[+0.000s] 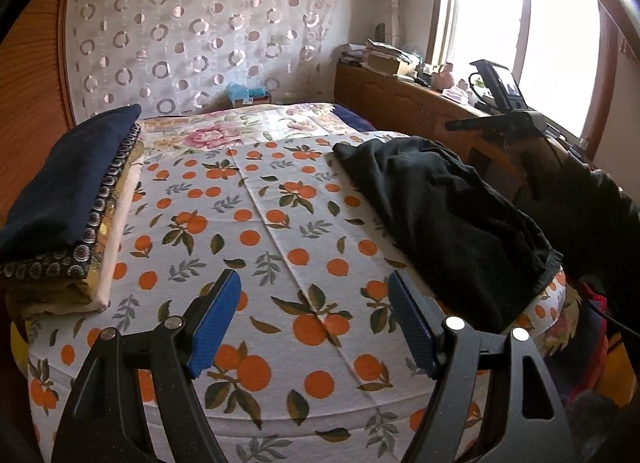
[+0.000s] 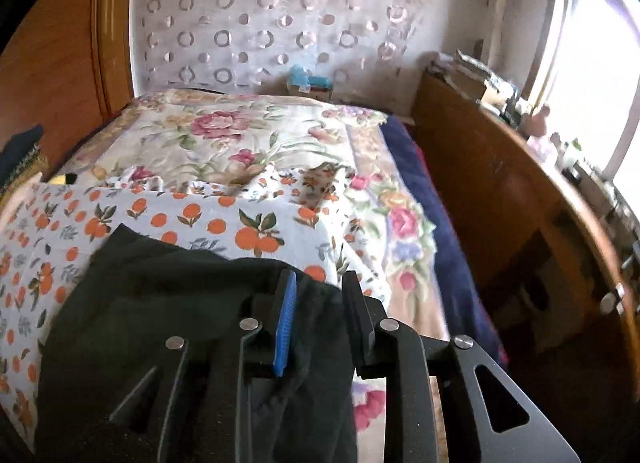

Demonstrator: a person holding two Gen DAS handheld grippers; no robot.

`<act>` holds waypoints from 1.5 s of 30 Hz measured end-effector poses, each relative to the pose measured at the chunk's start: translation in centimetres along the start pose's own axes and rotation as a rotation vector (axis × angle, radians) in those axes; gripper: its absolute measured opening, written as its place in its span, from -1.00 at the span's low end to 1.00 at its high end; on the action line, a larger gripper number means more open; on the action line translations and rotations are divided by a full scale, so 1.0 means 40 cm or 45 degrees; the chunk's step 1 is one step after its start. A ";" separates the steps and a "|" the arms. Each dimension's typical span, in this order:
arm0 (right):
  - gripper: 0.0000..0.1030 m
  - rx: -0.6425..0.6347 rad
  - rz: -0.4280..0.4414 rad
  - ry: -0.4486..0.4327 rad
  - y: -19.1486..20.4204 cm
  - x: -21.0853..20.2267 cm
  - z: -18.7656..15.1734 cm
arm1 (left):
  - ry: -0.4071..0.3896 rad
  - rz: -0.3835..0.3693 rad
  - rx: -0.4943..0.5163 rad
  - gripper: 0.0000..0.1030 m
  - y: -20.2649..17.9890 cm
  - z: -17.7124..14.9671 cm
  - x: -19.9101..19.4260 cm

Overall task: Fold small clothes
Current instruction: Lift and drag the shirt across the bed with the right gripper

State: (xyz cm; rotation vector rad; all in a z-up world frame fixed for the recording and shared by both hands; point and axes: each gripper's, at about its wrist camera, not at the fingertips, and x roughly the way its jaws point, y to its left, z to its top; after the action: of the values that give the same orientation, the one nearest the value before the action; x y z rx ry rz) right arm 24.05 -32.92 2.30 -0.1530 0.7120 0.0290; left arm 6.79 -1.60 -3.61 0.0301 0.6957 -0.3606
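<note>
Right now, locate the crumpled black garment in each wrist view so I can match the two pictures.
Left wrist view: the crumpled black garment lies on the right side of the bed, beyond the open left hand-held gripper.
Right wrist view: it fills the lower left, a fold of it between the fingers of the right hand-held gripper.
Shared landmark: the orange-fruit printed white sheet under it.

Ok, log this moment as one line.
left gripper: open, above orange-print sheet | right gripper: shut on black garment | folded stack: left of sheet
</note>
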 end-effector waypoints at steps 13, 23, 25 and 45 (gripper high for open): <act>-0.52 -0.087 0.231 -0.068 -0.013 -0.210 -0.212 | 0.033 -0.076 0.048 0.49 -0.078 0.006 0.039; -0.21 -0.111 0.304 -0.028 0.021 -0.316 -0.374 | 0.065 -0.125 0.115 0.49 -0.158 -0.003 0.060; -0.22 -0.100 0.319 -0.017 0.013 -0.323 -0.397 | 0.072 -0.135 0.119 0.49 -0.168 -0.006 0.063; -0.95 -0.017 0.397 -0.096 -0.106 -0.475 -0.463 | 0.133 -0.184 0.162 0.49 -0.234 -0.024 0.094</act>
State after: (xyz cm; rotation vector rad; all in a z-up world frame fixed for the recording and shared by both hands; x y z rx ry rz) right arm -2.02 -39.38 1.41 -0.0519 0.6550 0.3358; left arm 5.73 -11.41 -5.87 0.1204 0.7793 -0.5450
